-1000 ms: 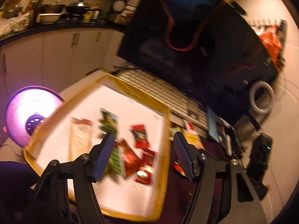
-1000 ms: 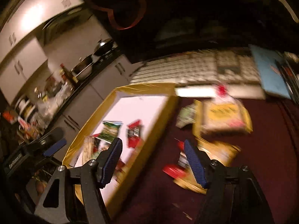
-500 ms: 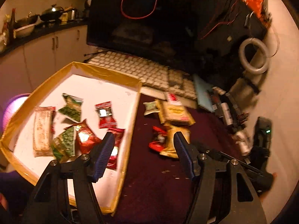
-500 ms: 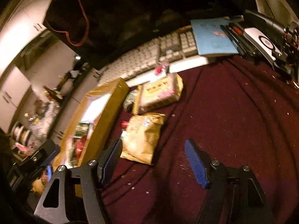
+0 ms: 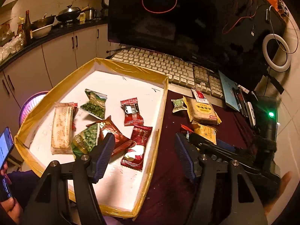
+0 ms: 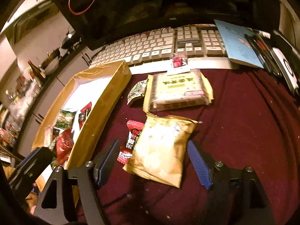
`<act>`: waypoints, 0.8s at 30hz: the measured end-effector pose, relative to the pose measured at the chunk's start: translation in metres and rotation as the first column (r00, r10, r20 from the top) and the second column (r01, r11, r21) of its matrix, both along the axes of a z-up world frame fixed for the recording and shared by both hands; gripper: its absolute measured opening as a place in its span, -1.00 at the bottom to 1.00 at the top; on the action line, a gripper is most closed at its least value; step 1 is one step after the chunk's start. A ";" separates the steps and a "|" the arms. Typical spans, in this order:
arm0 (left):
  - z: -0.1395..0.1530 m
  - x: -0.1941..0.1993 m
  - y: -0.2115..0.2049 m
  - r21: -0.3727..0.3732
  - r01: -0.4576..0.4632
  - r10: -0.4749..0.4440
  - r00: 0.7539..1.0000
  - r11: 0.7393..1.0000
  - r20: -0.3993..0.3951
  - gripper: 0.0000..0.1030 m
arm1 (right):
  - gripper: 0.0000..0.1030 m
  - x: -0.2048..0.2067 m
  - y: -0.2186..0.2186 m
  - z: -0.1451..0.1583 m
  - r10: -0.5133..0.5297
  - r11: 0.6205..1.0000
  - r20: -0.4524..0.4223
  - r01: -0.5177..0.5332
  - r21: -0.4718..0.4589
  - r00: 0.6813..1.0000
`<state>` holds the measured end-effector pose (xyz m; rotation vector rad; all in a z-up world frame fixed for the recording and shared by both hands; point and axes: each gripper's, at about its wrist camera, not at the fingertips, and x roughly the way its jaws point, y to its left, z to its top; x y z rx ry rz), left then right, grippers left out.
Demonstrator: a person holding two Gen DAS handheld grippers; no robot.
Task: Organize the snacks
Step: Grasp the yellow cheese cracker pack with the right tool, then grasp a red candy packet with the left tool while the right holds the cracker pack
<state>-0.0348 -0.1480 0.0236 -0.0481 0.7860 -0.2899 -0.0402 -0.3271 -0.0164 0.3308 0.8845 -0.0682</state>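
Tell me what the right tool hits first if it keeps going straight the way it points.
Most likely the yellow snack bag lying on the maroon cloth. The right tool is open with the bag framed between its fingers, untouched; depth is hard to judge.

Both wrist views look steeply down, sharing the tray (image 5: 157,144) (image 6: 105,101).

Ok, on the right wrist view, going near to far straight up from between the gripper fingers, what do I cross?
Yellow snack bag → cake packet with yellow label → small red-and-white sachet → keyboard → monitor.
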 end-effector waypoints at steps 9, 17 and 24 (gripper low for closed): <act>0.001 0.003 0.014 -0.045 -0.005 0.005 1.000 0.999 -0.004 0.26 | 0.11 0.006 0.013 -0.005 -0.002 0.996 -0.003 0.002 -0.089 1.000; 0.002 0.001 0.003 -0.069 0.062 -0.063 0.998 0.996 -0.022 0.26 | -0.12 -0.015 0.001 0.001 0.027 1.000 0.076 -0.026 -0.015 0.997; -0.002 0.008 -0.039 -0.079 0.184 -0.192 0.977 0.980 -0.096 0.25 | -0.12 -0.049 -0.052 0.019 -0.061 0.997 0.192 0.050 0.063 0.980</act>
